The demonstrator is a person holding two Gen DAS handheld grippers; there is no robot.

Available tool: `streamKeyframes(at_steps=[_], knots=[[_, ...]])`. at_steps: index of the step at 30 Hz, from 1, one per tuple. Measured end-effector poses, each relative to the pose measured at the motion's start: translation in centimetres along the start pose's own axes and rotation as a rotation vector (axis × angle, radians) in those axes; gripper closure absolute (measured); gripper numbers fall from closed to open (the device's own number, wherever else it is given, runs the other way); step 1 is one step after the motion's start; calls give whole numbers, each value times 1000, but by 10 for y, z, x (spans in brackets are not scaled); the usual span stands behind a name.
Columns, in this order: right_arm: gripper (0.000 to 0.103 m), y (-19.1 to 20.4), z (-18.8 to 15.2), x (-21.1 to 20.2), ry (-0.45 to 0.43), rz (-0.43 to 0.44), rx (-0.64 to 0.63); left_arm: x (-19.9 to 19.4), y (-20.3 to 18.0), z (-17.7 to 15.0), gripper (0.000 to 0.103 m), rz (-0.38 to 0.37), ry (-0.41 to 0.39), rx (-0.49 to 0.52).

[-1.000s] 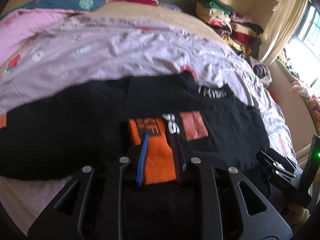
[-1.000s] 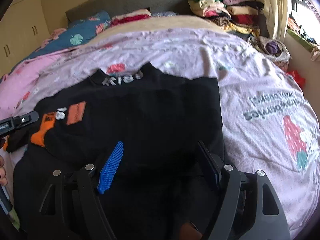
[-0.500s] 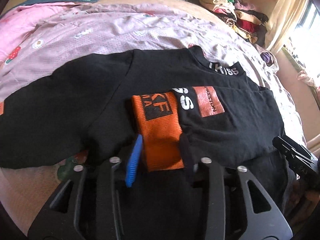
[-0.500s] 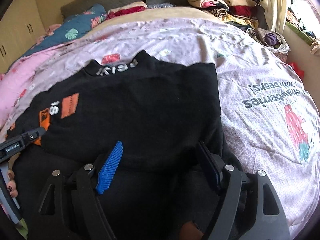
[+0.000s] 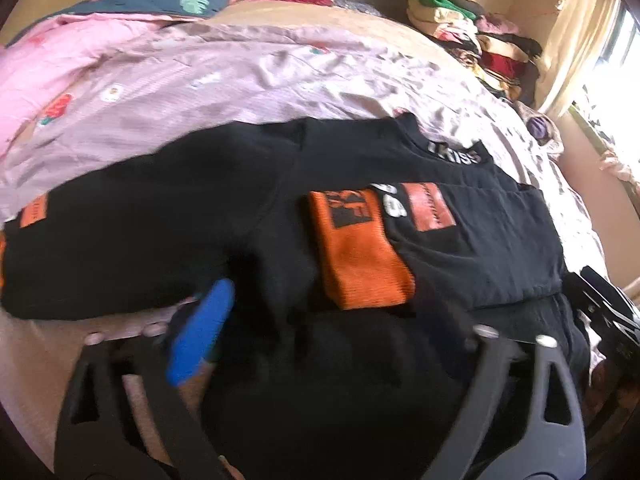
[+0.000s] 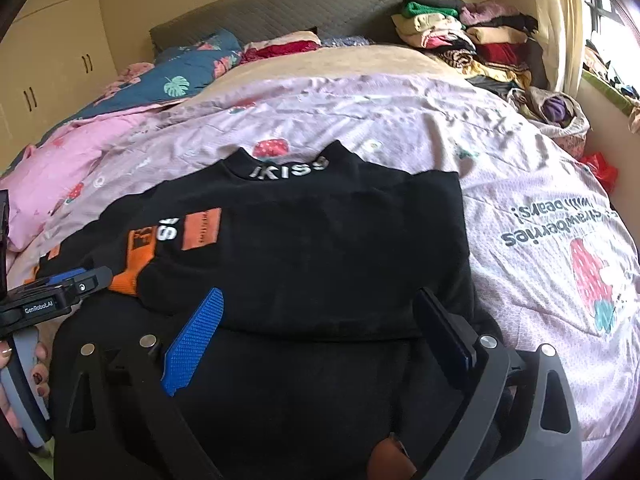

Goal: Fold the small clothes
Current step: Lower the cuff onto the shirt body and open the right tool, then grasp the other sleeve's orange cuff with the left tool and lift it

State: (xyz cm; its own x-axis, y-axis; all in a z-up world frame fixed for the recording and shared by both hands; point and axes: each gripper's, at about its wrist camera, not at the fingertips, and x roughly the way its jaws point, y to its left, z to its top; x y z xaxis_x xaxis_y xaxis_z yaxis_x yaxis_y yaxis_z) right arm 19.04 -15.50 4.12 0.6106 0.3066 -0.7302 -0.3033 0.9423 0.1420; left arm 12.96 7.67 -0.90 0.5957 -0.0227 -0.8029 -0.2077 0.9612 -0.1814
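My left gripper [image 5: 340, 332] has just let go: a second ago its fingers were pinched on the orange cuff [image 5: 358, 248], and now they stand wide apart with nothing between them, backed off toward the near edge of the bed [image 6: 400, 120]. My right gripper [image 6: 320, 332] is spread just as wide, holding nothing, hovering over the near part of the black sweatshirt [image 6: 320, 240]. The sweatshirt lies flat on the bed's near half, right sleeve folded across its chest. I judge that fold done; the left sleeve [image 5: 120, 224], stretched toward the left edge, comes next
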Motion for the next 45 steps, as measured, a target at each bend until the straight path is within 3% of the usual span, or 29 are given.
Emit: streamKeyframes(at_steps=[18, 45], knots=[[5, 82, 13, -17, -52, 57, -135, -29, 71, -9, 10, 53, -40, -131], [5, 224, 6, -3, -16, 211, -347, -57, 182, -30, 10, 134, -78, -362]])
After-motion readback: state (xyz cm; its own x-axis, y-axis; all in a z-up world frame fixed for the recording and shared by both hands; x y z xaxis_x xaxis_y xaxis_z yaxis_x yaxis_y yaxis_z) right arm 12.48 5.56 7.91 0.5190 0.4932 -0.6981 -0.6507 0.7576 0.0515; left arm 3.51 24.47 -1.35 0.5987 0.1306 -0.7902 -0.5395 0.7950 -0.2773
